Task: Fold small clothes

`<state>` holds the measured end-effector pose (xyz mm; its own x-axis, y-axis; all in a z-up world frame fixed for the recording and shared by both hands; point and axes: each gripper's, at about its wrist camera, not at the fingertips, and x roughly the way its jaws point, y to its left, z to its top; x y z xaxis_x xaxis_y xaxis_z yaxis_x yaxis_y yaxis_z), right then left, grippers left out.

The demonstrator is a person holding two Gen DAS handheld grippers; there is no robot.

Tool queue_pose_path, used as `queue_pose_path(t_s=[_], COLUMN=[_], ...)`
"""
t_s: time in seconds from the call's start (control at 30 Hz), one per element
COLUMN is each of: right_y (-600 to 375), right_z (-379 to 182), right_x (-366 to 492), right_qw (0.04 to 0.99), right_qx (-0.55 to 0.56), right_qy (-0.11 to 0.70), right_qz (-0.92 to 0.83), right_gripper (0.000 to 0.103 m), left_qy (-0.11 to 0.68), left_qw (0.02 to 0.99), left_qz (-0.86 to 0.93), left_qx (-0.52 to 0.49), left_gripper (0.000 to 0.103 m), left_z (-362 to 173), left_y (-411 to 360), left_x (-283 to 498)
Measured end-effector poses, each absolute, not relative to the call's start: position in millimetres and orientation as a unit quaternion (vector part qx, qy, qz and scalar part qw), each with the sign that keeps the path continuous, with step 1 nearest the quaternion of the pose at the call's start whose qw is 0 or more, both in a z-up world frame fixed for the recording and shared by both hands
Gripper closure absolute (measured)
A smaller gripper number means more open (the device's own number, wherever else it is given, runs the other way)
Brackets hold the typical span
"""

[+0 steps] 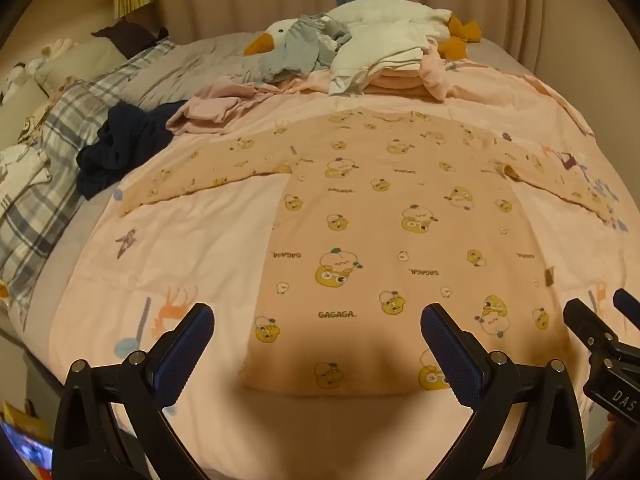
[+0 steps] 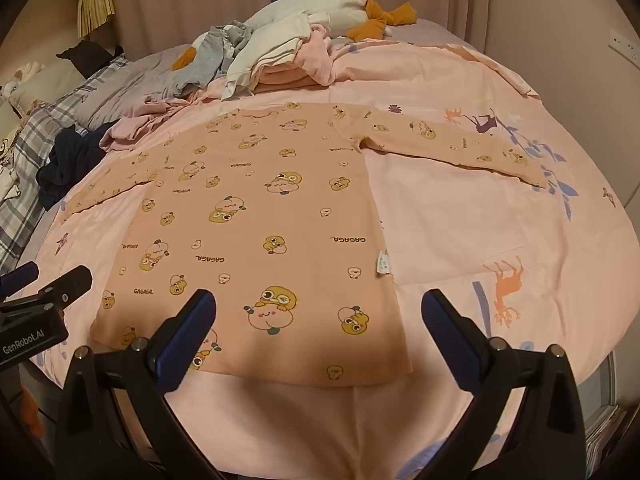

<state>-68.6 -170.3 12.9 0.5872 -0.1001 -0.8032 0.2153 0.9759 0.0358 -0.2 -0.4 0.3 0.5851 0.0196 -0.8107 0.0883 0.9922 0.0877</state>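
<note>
The left claw (image 1: 316,320) and the right claw (image 2: 318,306) both hung spread wide with nothing between their pads, tilted down over the near hem of a peach long-sleeved top (image 1: 384,240) printed with yellow cartoon ducks. That top lay flat on the pink quilt (image 1: 180,248) of the bed, both sleeves stretched out sideways and its neck towards the far side. Beyond it sat a heap of unfolded clothes (image 1: 372,60) against a plush goose (image 1: 276,36), with a dark navy garment (image 1: 120,148) bunched at the left.
</note>
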Motion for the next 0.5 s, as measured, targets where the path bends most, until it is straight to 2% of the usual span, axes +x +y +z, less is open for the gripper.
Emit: queue_pose_path(t_s=[0.5], right_y=[-166.5], right_z=[10.3], right_x=[-68.5], right_qw=[0.887], right_qx=[0.065], right_qy=[0.448], right_qz=[-0.089], right_gripper=[0.000], left_qy=[0.446], left_qw=[0.893], left_qz=[-0.028], left_qx=[0.055], left_gripper=[0.001], left_z=[4.5], left_y=[-4.4], left_x=[-0.1])
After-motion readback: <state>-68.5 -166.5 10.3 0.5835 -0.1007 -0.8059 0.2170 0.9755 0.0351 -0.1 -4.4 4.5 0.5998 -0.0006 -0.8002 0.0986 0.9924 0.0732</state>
